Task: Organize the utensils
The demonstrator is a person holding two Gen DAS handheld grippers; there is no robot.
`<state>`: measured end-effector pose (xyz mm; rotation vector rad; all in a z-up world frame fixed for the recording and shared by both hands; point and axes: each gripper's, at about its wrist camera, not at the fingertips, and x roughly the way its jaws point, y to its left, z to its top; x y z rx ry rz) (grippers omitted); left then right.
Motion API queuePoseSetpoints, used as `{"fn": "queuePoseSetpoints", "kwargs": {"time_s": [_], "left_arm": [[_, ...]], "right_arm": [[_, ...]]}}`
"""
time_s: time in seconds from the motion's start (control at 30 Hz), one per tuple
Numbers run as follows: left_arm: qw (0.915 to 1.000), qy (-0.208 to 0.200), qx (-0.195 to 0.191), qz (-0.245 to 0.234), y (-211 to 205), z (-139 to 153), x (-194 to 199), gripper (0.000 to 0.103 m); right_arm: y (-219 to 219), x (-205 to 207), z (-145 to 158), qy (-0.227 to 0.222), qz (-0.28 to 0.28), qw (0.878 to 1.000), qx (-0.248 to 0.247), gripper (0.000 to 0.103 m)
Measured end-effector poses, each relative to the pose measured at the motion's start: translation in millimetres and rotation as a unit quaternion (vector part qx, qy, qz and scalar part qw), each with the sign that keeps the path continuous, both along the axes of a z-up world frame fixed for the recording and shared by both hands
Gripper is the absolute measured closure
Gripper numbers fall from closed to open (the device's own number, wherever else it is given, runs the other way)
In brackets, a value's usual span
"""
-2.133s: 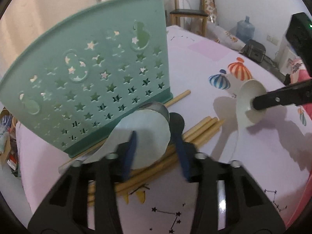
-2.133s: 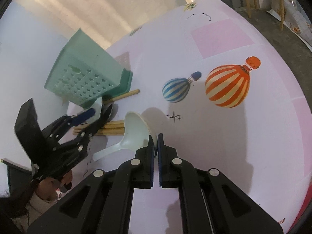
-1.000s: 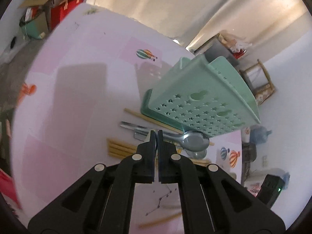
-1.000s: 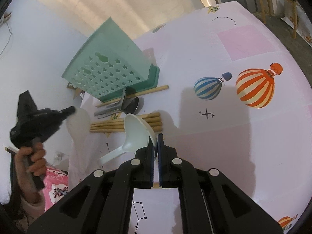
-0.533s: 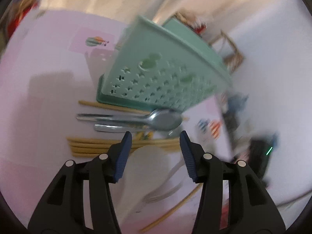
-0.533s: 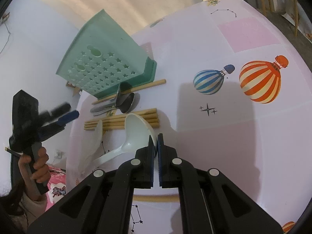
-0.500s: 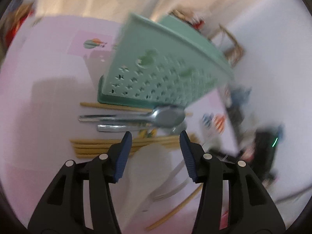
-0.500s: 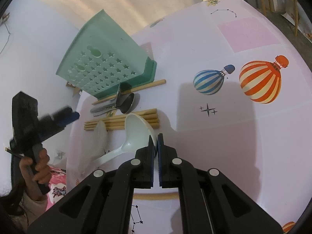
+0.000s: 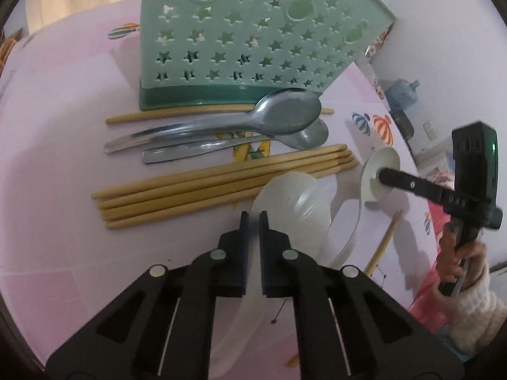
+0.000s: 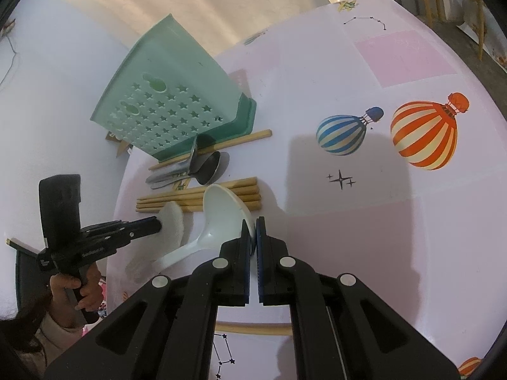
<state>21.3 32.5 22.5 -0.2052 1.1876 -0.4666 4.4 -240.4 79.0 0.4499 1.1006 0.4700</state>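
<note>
A translucent spoon (image 9: 294,209) lies on the pink tablecloth below a bundle of wooden chopsticks (image 9: 206,186). My left gripper (image 9: 252,217) is shut, and the left rim of the spoon's bowl meets the narrow gap between its fingertips. In the right wrist view the left gripper (image 10: 157,223) touches the translucent spoon (image 10: 173,221). My right gripper (image 10: 252,221) is shut on the bowl rim of a white soup spoon (image 10: 221,209), which rests tilted on the cloth. Behind stand the green star-pierced holder (image 9: 253,41) and two metal spoons (image 9: 285,110).
One chopstick (image 9: 190,112) lies along the holder's base. Another chopstick (image 10: 253,328) lies near the front. A person's hand (image 9: 456,253) holds the right gripper's handle. The table's edge is close on the left in the right wrist view. Balloon prints (image 10: 424,133) mark the cloth.
The left gripper opened and let the translucent spoon drop onto the cloth, then rolled, came down and shut at the bowl's rim. The right gripper and its white spoon stayed still.
</note>
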Motion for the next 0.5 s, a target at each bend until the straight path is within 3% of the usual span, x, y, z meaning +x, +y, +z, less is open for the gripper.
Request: {"fn": "queuePoseSetpoints", "kwargs": {"time_s": [0.1,0.2,0.4,0.5], "left_arm": [[0.9996,0.001,-0.026,0.004,3,3,-4,0.103],[0.9993,-0.017,-0.029,0.016,5,14,-8,0.103],[0.9952,-0.083,-0.027,0.045,21,53,-22,0.103],[0.9898,-0.117,-0.057,0.058,31,72,-29,0.103]], "right_arm": [[0,-2,3,-0.005,0.002,1.0,-0.001,0.099],[-2,-2,7,-0.011,-0.001,1.0,-0.004,0.099],[-11,-8,24,-0.034,-0.014,0.999,0.011,0.099],[-20,-13,39,-0.049,-0.023,0.998,0.012,0.099]]}}
